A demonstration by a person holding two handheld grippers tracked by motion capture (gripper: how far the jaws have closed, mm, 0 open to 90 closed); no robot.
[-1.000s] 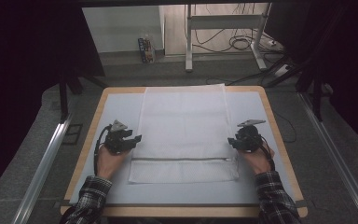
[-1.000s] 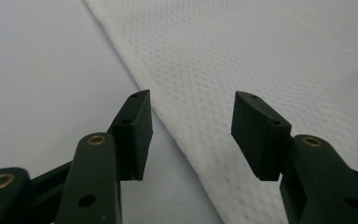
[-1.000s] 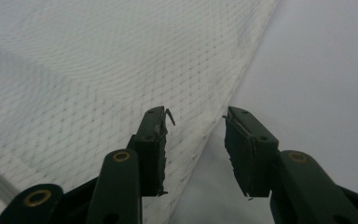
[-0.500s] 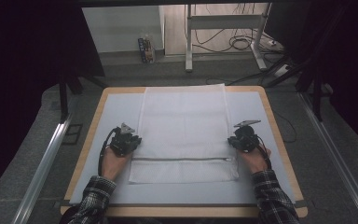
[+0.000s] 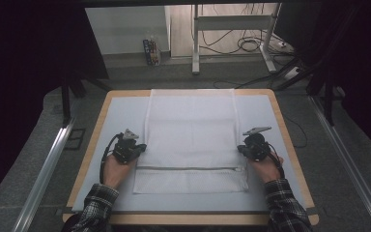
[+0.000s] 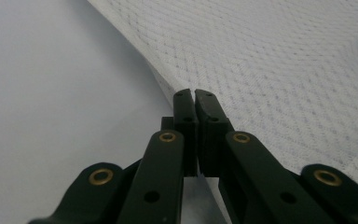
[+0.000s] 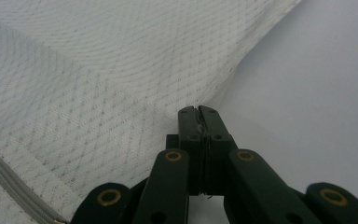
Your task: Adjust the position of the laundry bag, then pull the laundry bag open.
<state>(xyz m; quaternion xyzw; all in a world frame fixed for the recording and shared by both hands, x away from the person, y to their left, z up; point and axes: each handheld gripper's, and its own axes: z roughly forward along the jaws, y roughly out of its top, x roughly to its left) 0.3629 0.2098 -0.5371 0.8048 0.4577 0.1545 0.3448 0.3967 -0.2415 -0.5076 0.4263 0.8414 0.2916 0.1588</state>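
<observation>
So the white mesh laundry bag [image 5: 191,140] lies flat mid-table, zipper [image 5: 191,168] near the person. Left gripper [image 5: 136,148] and right gripper [image 5: 244,148] have just been closing, each pinching a side edge. Looks like grabbing's done; lifting or folding remains.

You get a dim, slightly soft high view: the white tabletop [image 5: 121,111] is evenly lit from above with no glare, while the surroundings beyond your grippers sink into near-black. In both gripper views the black jaws nearest the lens are blurred and underexposed. The mesh cloth [image 6: 279,60] just past their tips is sharp, casting a soft shadow at its lifted edge.
</observation>
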